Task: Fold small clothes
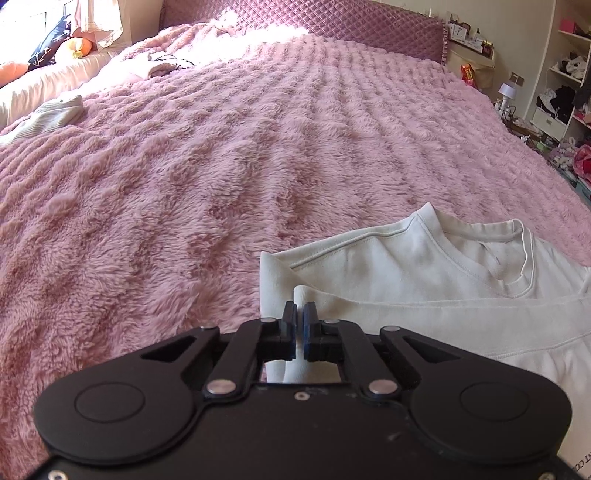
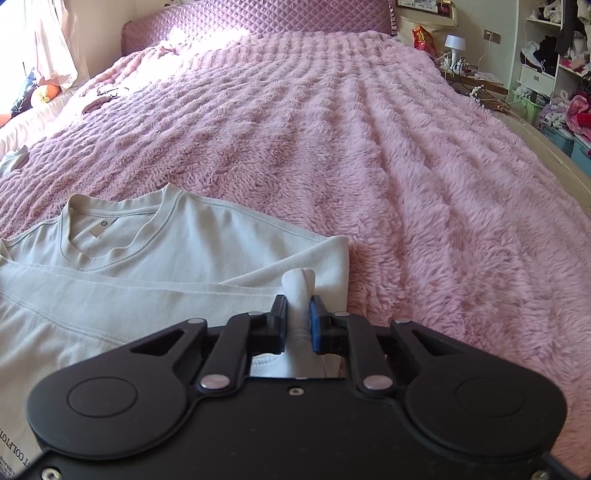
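White shirt [image 1: 424, 280] lying on the pink fleece blanket [image 1: 221, 177], collar toward the quilted headboard [image 1: 314, 18]. Left gripper [image 1: 299, 314] and right gripper [image 2: 298, 308], each clamped on a pinched fold at opposite shirt edges.

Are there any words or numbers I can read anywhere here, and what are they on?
"COLLEGI": sideways dark letters, cut off at the frame edge, printed on the white cotton T-shirt, low left in the right wrist view.
"T CO": the same print, upside down and cut off, at the bottom right corner of the left wrist view.
Small neck label inside the collar: only a tiny round mark, too small to read.
Red snack bag by the bed: writing too blurred.
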`<action>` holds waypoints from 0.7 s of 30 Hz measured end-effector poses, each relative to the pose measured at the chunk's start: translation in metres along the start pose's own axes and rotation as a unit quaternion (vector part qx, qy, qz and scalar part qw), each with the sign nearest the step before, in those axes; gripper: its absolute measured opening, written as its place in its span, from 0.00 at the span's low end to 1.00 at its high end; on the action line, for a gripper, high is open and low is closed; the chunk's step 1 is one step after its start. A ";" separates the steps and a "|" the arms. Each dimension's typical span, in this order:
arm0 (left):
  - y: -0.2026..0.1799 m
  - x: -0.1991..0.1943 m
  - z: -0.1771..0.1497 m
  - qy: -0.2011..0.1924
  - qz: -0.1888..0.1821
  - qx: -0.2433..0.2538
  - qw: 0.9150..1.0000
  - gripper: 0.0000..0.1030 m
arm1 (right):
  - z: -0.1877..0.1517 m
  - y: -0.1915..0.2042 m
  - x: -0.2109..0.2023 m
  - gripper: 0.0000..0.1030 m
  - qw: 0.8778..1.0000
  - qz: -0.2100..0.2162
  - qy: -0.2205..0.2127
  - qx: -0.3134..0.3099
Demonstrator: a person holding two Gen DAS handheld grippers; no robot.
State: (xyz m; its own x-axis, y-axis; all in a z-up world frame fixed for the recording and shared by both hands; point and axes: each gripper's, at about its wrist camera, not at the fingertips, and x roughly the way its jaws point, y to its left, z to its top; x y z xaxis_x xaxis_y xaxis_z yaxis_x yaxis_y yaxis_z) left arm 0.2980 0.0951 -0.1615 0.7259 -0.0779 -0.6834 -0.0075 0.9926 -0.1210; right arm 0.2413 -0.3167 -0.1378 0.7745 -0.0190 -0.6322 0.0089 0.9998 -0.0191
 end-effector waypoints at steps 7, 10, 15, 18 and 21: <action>0.001 -0.032 0.015 -0.067 0.002 0.002 0.998 0.02 | 0.022 0.001 -0.022 0.07 0.998 0.015 -0.064 0.012; 0.012 -0.018 0.019 -0.049 0.011 -0.016 0.999 0.02 | 0.031 0.004 -0.009 0.06 0.998 0.015 -0.056 0.011; 0.016 0.015 0.011 -0.017 0.025 -0.013 0.999 0.02 | 0.024 0.003 0.031 0.06 1.000 -0.002 -0.014 0.026; 0.017 0.032 0.004 -0.002 0.044 -0.006 0.999 0.00 | 0.014 -0.002 0.045 0.06 0.999 -0.005 -0.003 0.038; 0.031 0.049 -0.002 0.029 0.060 -0.027 0.997 0.00 | 0.008 -0.007 0.049 0.06 0.999 0.001 -0.001 0.050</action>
State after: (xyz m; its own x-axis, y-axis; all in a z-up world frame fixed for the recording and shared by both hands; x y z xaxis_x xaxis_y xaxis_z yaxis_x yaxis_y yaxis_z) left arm 0.3318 0.1218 -0.2003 0.6767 0.0337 -0.7355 -0.1297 0.9888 -0.0739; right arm 0.2843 -0.3247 -0.1627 0.7753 -0.0168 -0.6314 0.0708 0.9957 0.0604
